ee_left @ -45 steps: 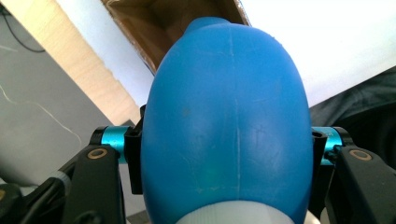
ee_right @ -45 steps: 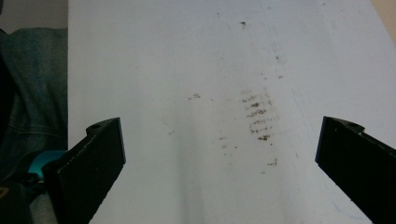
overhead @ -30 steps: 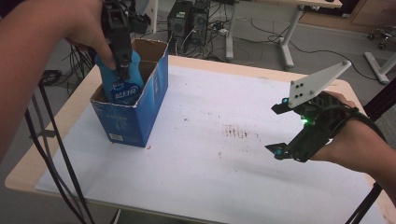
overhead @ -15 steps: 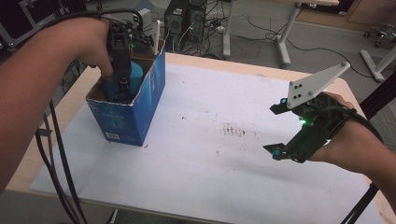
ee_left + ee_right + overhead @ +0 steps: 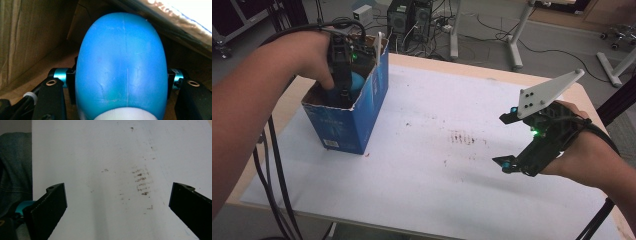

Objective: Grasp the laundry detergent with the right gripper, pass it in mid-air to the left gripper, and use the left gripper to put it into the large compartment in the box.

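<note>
White paper covers the table (image 5: 422, 165), marked near its middle by a patch of brown smudges (image 5: 464, 137), while computer towers (image 5: 409, 17) and loose cables sit on the floor past the far edge. Near the far left corner stands an open blue cardboard box (image 5: 354, 120), its brown inside walls showing in the left gripper view. The left gripper (image 5: 343, 82) reaches down into the box from above, the person's forearm crossing the left edge of the table. Its fingers (image 5: 53, 97) are clenched on a rounded blue bottle (image 5: 121, 67), pressed against both its sides; the bottle hangs inside the box, between the cardboard walls, with a white part at its near end. Whether the bottle touches the box floor cannot be told. From the high view a bit of the bottle's blue shows just beside the gripper body, below the box rim. Black cables trail from the left hand down past the table's left edge. Toward the right edge, well apart from the box, the right gripper (image 5: 519, 142) hovers over bare paper, its fingers (image 5: 48, 207) released and spread wide with nothing between them, a grey three-cornered plate (image 5: 547, 92) on top.
</note>
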`<state>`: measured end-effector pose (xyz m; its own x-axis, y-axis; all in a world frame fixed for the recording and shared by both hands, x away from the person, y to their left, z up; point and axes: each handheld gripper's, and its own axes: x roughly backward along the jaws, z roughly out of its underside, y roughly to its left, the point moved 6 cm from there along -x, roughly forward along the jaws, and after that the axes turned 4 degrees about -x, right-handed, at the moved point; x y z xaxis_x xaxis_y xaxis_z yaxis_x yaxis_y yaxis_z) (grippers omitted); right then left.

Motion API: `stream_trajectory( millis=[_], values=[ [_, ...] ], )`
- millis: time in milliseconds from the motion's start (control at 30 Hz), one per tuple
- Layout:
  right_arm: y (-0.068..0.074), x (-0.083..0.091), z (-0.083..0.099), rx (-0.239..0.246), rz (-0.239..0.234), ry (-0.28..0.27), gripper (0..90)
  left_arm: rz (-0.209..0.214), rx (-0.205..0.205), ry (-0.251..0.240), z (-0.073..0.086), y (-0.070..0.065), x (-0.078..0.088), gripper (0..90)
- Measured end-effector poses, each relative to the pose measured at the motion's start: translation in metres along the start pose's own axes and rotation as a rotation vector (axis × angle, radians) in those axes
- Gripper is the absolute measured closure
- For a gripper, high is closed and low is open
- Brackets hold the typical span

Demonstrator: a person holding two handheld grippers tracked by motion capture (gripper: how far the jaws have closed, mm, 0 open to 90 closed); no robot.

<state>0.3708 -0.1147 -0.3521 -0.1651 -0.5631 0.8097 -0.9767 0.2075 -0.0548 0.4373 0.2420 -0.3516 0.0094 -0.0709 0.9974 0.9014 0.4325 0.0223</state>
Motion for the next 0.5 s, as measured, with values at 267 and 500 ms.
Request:
stream_trajectory(
  millis=[267, 500],
  values=[
    [0.0, -0.001, 0.0, -0.001, 0.001, 0.0, 0.6, 0.003, 0.019, -0.001, 0.002, 0.003, 0.003, 29.2],
    [0.0, 0.001, 0.002, -0.01, 0.0, 0.002, 0.6, -0.023, 0.038, -0.025, 0.004, 0.006, 0.014, 25.2]
  ],
)
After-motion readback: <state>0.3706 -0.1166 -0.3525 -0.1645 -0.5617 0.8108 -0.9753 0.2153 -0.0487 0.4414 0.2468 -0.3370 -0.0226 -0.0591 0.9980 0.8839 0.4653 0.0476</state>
